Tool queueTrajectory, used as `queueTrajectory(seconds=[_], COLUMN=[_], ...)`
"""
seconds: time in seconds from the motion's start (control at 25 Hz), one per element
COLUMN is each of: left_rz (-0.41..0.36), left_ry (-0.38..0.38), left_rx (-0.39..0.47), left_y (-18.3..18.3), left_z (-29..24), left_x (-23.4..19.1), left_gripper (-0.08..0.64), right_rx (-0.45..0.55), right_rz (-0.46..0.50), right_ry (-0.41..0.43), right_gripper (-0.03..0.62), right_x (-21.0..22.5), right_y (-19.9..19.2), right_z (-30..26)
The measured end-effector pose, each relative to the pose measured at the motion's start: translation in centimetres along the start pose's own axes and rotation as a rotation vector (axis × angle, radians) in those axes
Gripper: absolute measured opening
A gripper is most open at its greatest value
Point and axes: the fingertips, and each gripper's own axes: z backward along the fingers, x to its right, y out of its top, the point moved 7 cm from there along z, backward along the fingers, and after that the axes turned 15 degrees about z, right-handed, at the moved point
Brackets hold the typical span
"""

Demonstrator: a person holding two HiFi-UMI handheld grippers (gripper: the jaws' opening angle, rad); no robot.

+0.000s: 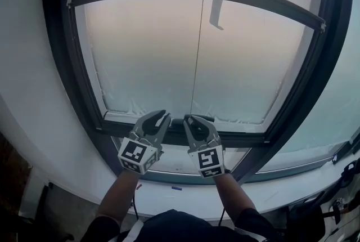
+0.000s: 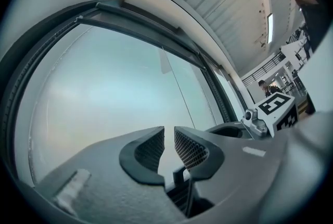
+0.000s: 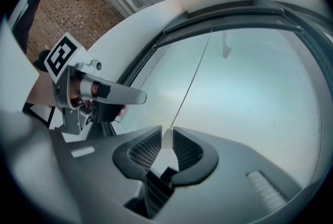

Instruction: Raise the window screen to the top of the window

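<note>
Currently R gripper (image 3: 166, 132) pinches flat white tab (image 3: 167, 142) on thin cord (image 3: 191, 79); L gripper (image 2: 169, 132) mesh-textured jaws slightly apart, empty.

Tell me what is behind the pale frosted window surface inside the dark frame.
Behind the pale frosted window surface only diffuse light and one blurred white handle-like shape near the top show. Anything farther outside is covered by the frosting. The thin cord hangs in front.
</note>
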Motion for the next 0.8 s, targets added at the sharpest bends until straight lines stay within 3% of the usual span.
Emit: queueTrajectory(seconds=[0.16, 0.36, 0.56, 0.8], left_rz=[0.017, -0.063, -0.035, -0.025], left_ry=[-0.001, -0.005, -0.006, -0.005], left_rx=[0.007, 0.002, -0.017, -0.011], left_y=[-0.3, -0.1, -0.6, -0.4], left_z=[0.1, -0.2, -0.2, -0.3], left_x=[0.1, 0.6, 0.7, 0.7], left_gripper=[0.064, 0.064, 0.064, 0.064], right_rx=[0.040, 0.073, 0.066, 0.107], right_rz=[-0.005, -0.010, 0.029, -0.009], right_ry=[-0.060, -0.091, -0.086, -0.128], right_gripper=[0.072, 0.071, 0.072, 0.072], right_x=[2.5, 4.8, 5.2, 7.2], right_y=[1.2, 2.8, 3.4, 5.3], right_z=[0.1, -0.5, -1.5, -1.8])
